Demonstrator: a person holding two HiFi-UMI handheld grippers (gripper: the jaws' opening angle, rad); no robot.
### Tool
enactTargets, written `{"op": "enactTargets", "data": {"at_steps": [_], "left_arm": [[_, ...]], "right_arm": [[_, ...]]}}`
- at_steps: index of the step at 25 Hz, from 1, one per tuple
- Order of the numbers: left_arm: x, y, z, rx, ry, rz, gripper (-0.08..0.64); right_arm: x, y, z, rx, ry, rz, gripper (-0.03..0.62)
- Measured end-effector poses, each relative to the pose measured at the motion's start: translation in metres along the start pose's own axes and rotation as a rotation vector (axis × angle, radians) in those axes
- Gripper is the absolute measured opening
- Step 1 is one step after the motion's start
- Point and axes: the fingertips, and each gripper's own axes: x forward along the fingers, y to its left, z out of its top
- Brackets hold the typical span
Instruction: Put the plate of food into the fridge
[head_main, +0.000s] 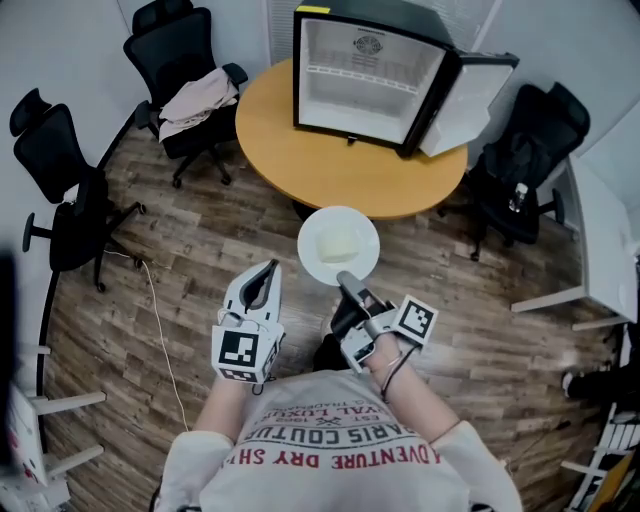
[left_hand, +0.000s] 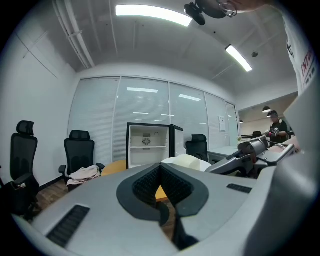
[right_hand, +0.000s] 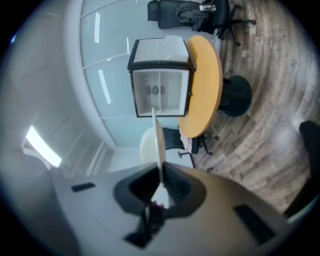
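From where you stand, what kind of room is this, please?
Probably an office meeting room: a round wooden table with black swivel chairs around it, and glass partition walls behind. A small open fridge stands on the table.

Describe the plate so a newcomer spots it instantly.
Find the round orange table carrying the open fridge. In front of it, over the wood floor, the right hand-held gripper pinches a white plate by its rim. It is the only dish, bearing a pale food block.

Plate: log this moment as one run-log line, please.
phase: carry | right gripper: shut on plate rim, food on it | left gripper: shut, empty | fridge: open, on table, plate not inside
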Motion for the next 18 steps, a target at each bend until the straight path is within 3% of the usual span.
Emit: {"op": "enactTargets", "data": {"at_steps": [10,18], "left_arm": [[0.139,-0.01,0.024,0.006,-0.016,0.03,0.026],[0.194,-0.002,0.024,0.009,0.011,0.022,0.026]], "right_arm": [[0.048,0.018,0.126,-0.02,0.028,-0.004,0.038],[0.081,0.02,0.176,0.008,0.018,0.002,0.039]]}}
